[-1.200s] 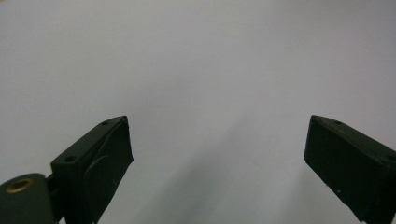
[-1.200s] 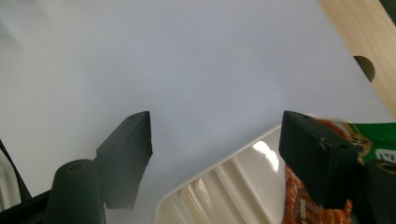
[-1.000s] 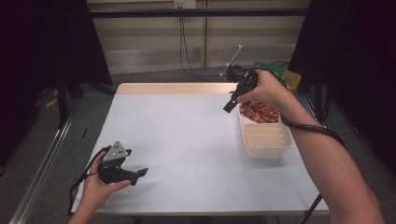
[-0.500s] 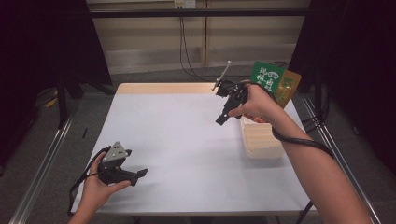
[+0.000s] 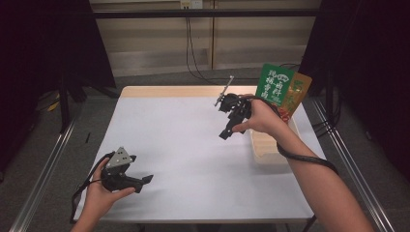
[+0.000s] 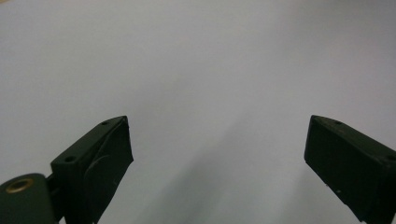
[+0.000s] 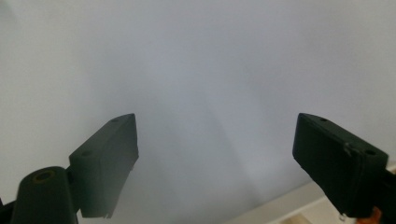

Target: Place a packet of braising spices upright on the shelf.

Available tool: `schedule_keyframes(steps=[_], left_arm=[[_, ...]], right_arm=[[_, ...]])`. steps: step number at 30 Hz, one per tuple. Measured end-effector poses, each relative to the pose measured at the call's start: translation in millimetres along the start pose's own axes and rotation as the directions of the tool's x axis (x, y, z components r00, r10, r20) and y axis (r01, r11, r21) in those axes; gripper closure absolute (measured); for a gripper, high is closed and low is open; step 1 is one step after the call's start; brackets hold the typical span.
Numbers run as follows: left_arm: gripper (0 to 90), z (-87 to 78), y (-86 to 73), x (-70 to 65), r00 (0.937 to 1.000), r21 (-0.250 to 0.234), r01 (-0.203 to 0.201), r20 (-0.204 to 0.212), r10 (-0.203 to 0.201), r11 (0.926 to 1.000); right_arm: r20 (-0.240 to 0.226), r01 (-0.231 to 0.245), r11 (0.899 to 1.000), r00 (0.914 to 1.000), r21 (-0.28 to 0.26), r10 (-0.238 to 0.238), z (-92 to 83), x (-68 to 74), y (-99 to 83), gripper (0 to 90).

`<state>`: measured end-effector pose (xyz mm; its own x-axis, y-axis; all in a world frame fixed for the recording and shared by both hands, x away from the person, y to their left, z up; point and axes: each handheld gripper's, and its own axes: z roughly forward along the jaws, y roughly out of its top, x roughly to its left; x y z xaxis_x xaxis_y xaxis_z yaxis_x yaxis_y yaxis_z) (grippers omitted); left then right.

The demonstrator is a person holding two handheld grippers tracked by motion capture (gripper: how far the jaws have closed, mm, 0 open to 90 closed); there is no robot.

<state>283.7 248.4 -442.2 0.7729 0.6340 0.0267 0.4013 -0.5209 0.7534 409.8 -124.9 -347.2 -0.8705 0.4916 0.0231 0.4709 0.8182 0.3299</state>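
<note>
Jaws spread and empty on both grippers; the right gripper [image 5: 228, 131] hovers just beside the tray [image 5: 263, 145], the left gripper [image 5: 140, 181] well apart.

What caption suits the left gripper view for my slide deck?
Left gripper, jaws wide open, over the bare white table.

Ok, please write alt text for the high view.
A person's right hand, above a white table, holds a black claw and green and orange packets over a tray. The left claw rests low near the table's front-left.
</note>
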Motion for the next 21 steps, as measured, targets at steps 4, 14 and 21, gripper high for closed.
schedule_keyframes(steps=[4, 14, 21], left_arm=[[7.5, 0.6, -0.1, -0.7, 1.0000, -0.001, 0.008, 0.002, -0.008, 1.0000], [7.4, 1.0, 0.0, -1.7, 0.9999, 0.003, 0.013, 0.003, -0.013, 0.9999], [7.4, 2.1, -0.7, -2.1, 0.9998, -0.007, 0.017, 0.011, -0.017, 0.9998]], right_arm=[[-0.018, 0.013, 1.000, 0.9997, 0.004, -0.013, 11.6, 8.4, -2.8, 14.1], [-0.048, 0.026, 1.000, 0.9985, 0.001, -0.026, 36.2, 22.5, -11.7, 13.5], [-0.047, 0.025, 1.000, 0.9985, -0.016, -0.026, 47.8, 30.8, -18.3, 13.6]])
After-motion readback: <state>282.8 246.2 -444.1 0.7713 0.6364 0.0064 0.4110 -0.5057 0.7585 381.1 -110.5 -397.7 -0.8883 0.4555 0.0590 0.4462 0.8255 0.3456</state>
